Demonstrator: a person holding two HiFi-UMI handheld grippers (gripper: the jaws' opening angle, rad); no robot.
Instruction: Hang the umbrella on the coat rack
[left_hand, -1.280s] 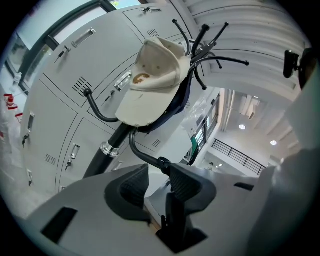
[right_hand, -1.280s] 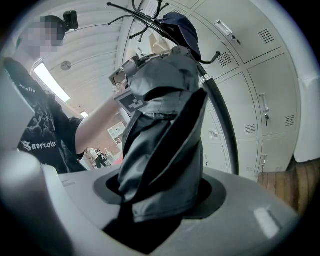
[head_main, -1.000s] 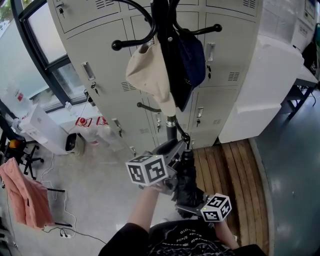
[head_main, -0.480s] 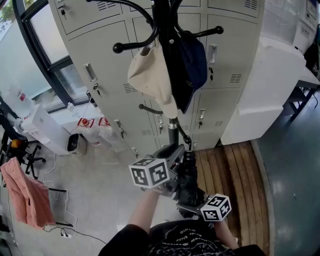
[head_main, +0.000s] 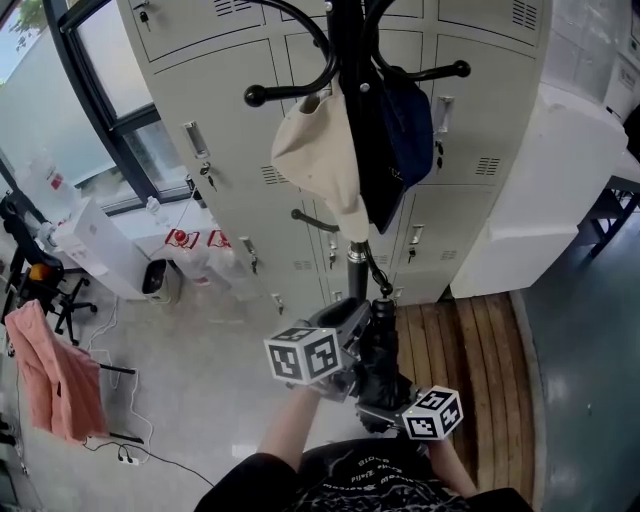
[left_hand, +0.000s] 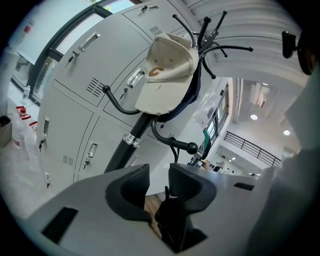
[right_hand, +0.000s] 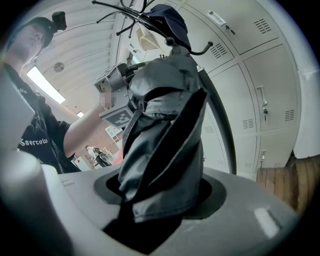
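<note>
Jaws still clamping umbrella (right_hand: 165, 130), left gripper (left_hand: 159, 174) lower

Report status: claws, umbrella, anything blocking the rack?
Right claw shut on umbrella. Left claw open by its top. Umbrella low beside coat rack, not hung. Beige cap, navy cap hung; one hook bare.

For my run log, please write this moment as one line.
step: umbrella to coat rack | right gripper: shut on umbrella | left gripper: open beside its top | umbrella: held under lower hook
</note>
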